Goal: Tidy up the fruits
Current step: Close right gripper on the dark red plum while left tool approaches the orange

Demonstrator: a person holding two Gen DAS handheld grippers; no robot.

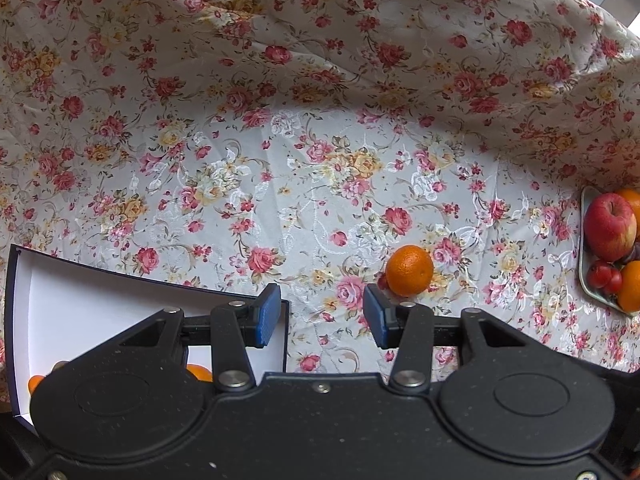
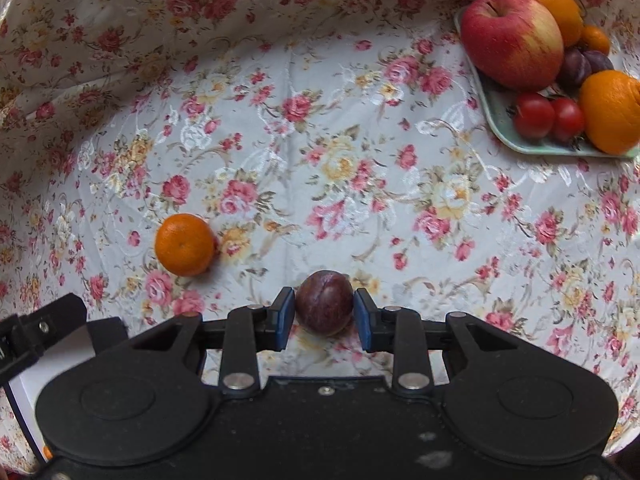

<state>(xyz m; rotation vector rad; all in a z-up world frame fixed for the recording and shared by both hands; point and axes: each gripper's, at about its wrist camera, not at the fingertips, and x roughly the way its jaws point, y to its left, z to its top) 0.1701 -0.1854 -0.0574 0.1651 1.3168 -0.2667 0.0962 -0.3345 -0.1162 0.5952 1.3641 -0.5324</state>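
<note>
Right wrist view: floral tablecloth (image 2: 320, 128) fills the frame, with wide bare cloth through the centre and left. Tray (image 2: 496, 120) sits at the upper right edge, partly cut off. Counted on it: one apple (image 2: 512, 38), three oranges of varied size, two tomatoes (image 2: 548, 116), two dark plums (image 2: 586, 64). One loose mandarin (image 2: 185, 245) lies on the cloth at lower left, well apart from the tray. Right gripper (image 2: 324, 314) is narrowly open, both blue pads pressed on a dark plum (image 2: 325, 308) at lower centre. A white box corner shows at the lower left edge.

Left wrist view: left gripper (image 1: 320, 314) jaws spread wide, holding nothing. The mandarin (image 1: 409, 270) is just beyond the right pad; contact unclear. White box (image 1: 80, 300) with dark rim at lower left, orange fruit inside mostly hidden by the gripper body. Tray (image 1: 584, 248) at the right edge.
</note>
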